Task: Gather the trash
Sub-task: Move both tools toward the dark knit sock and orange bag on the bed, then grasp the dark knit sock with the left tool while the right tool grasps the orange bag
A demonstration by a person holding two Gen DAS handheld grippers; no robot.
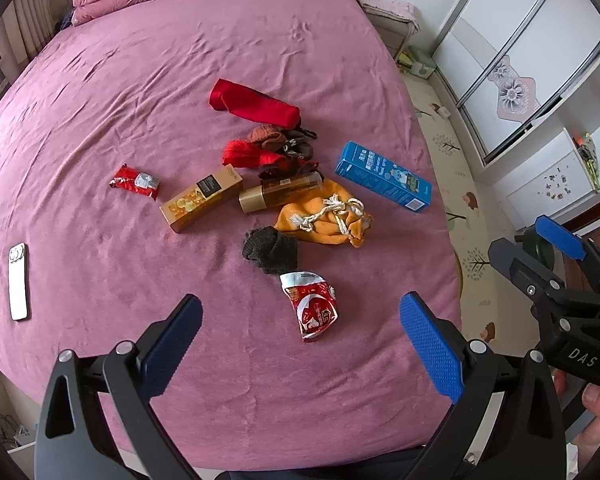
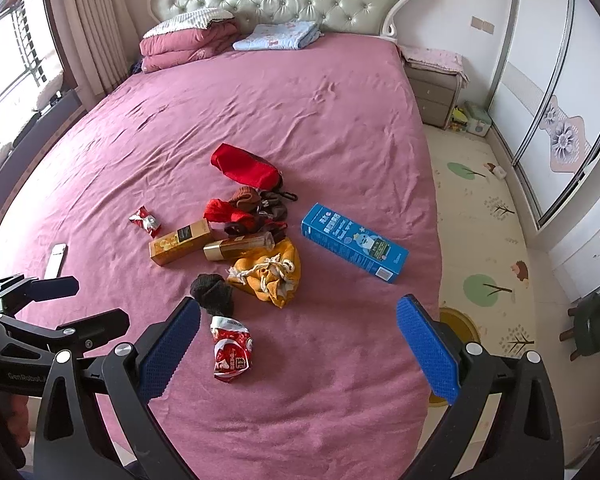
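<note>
Left wrist view: the left gripper (image 1: 300,344) is held with its blue-padded jaws spread wide and nothing between them, above the near part of the pink-covered bed (image 1: 140,120). A crumpled red-and-white foil snack wrapper (image 1: 312,306) is seen almost midway between the pads, slightly right of centre, its long axis running near to far. A smaller red-and-silver wrapper (image 1: 134,182) lies farther off to the left, and a long blue cardboard box (image 1: 383,176) far right.

Right wrist view: the right gripper (image 2: 298,348) is likewise wide apart and empty. The same snack wrapper (image 2: 231,354) is found left of its centre line, close to the left pad. The left gripper is therefore judged better aligned for a straight descent.
</note>
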